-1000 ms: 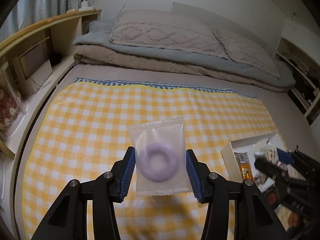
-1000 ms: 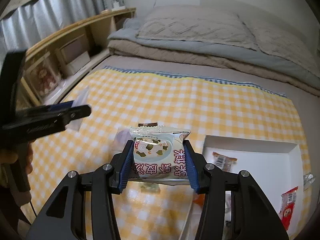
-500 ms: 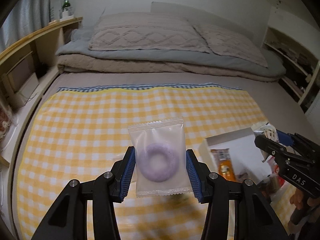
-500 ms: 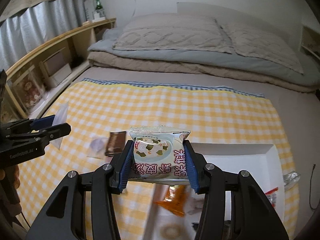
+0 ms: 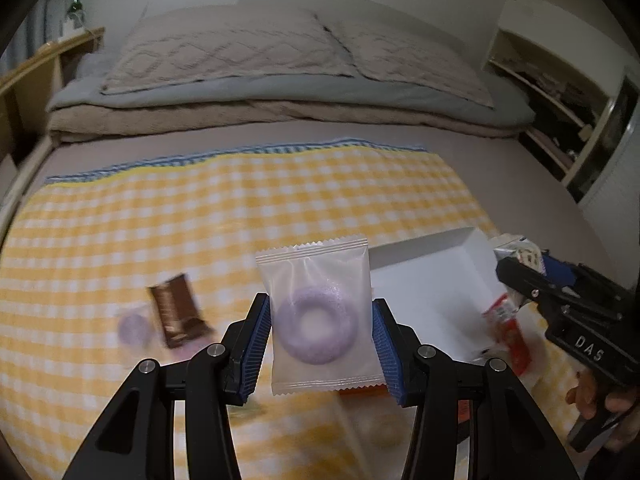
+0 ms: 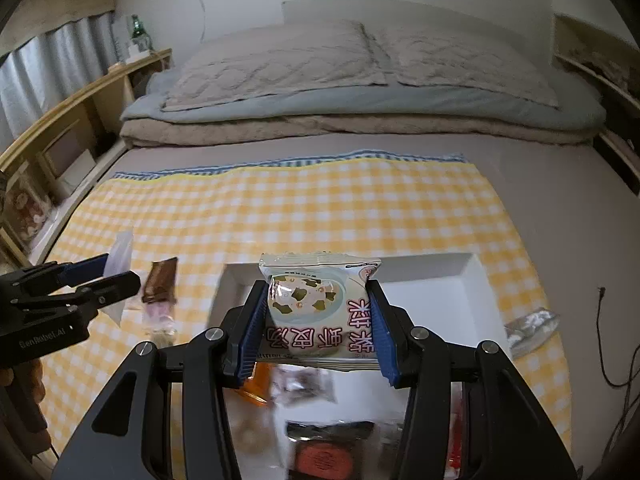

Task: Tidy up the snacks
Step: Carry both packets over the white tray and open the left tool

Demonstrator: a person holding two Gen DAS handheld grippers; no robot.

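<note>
Left wrist view: the left gripper (image 5: 320, 334) is clamped on a clear packet with a purple ring snack (image 5: 317, 314), upright between the blue pads. Beyond the right finger lies the white box (image 5: 436, 276); beyond the left finger, a brown bar (image 5: 178, 310) on the yellow checked cloth (image 5: 240, 208).

Right wrist view: the right gripper (image 6: 318, 324) is clamped on a printed soup packet (image 6: 318, 306), held over the white box (image 6: 432, 292). Left of the fingers, the other gripper (image 6: 100, 280) holds its clear packet.

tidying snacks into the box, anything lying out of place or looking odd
Yes, a few snacks lie loose on the checked cloth outside the white box: a brown bar with a purple ring packet to its left, and a silver packet to its right. Nothing looks spilled or torn.
</note>
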